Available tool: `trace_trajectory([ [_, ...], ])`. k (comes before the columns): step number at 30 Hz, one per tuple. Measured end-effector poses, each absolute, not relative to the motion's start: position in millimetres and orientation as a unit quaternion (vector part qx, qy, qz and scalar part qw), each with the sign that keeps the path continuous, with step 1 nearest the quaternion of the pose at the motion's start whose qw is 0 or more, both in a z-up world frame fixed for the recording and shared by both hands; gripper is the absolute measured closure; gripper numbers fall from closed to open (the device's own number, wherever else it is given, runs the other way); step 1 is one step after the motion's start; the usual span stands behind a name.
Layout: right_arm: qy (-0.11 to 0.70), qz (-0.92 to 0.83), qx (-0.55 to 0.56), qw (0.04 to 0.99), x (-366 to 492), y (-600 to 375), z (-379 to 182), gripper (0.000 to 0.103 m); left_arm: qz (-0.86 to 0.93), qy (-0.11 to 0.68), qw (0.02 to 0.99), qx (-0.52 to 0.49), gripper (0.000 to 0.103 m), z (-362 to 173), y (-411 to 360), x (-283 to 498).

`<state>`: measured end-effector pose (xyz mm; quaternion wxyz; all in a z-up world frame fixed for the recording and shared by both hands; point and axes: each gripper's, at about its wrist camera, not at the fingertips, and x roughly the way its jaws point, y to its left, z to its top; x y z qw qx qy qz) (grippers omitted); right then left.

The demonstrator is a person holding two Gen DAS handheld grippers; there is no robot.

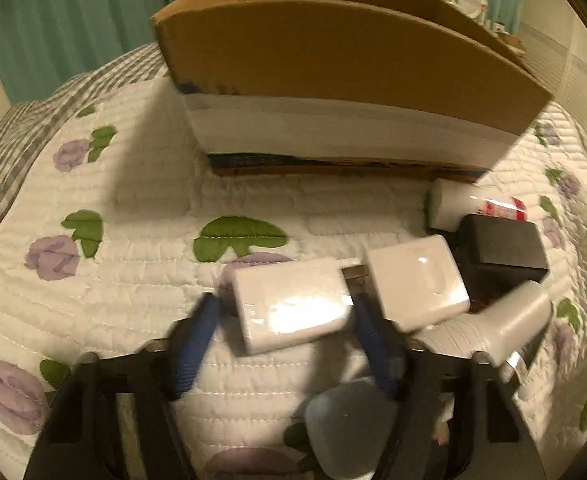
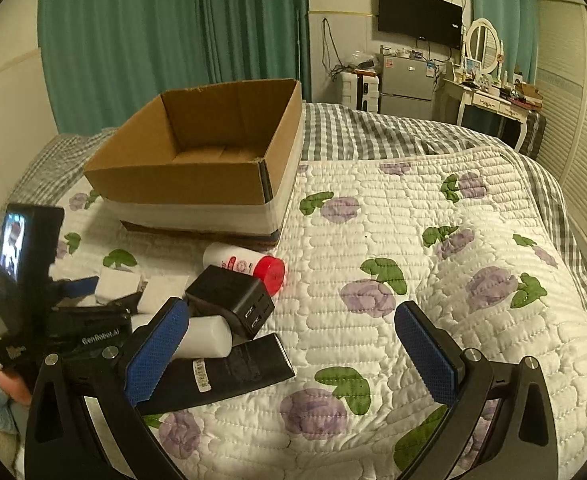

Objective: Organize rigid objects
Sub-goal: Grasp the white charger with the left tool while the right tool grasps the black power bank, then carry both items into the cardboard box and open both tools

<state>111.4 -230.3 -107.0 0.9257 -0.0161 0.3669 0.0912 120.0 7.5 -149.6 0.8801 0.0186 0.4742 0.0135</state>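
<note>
An open cardboard box (image 1: 333,60) stands on the quilted bed; it also shows in the right wrist view (image 2: 197,160) and looks empty. In the left wrist view my left gripper (image 1: 285,320) has its blue pads on both sides of a white rectangular block (image 1: 293,304), closed on it. Beside it lie a second white block (image 1: 417,280), a black charger cube (image 1: 501,252), a white bottle with a red cap (image 1: 473,208) and a white cylinder (image 1: 509,320). My right gripper (image 2: 293,352) is open and empty over the quilt, right of the pile: charger (image 2: 233,300), bottle (image 2: 249,266), flat black device (image 2: 229,376).
The floral quilt (image 2: 413,260) stretches to the right of the pile. A grey-blue rounded object (image 1: 345,420) lies under my left gripper. Beyond the bed are green curtains (image 2: 153,40), a small fridge (image 2: 407,84) and a dressing table (image 2: 489,92).
</note>
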Motion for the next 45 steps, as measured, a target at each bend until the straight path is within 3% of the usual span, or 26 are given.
trace_trajectory([
  [13,0.411,0.109,-0.057,0.903,143,-191,-123,0.0,0.062,0.39,0.919,-0.007,0.049,-109,32,87],
  [22,0.469,0.097,-0.06,0.876,183,-160,-158,0.013,0.057,0.39,0.919,-0.023,0.049,-103,36,94],
  [33,0.478,0.099,-0.006,0.873,192,-172,-169,0.014,0.055,0.4,0.915,-0.023,0.049,-108,36,97],
  [34,0.473,0.098,-0.007,0.875,188,-174,-167,0.016,0.055,0.399,0.915,-0.022,0.049,-108,36,97],
  [35,0.472,0.101,-0.006,0.876,185,-174,-167,0.026,0.055,0.399,0.915,-0.021,0.049,-108,36,96],
  [45,0.467,0.086,-0.055,0.878,180,-161,-170,0.027,0.049,0.397,0.916,-0.02,0.049,-108,35,94],
])
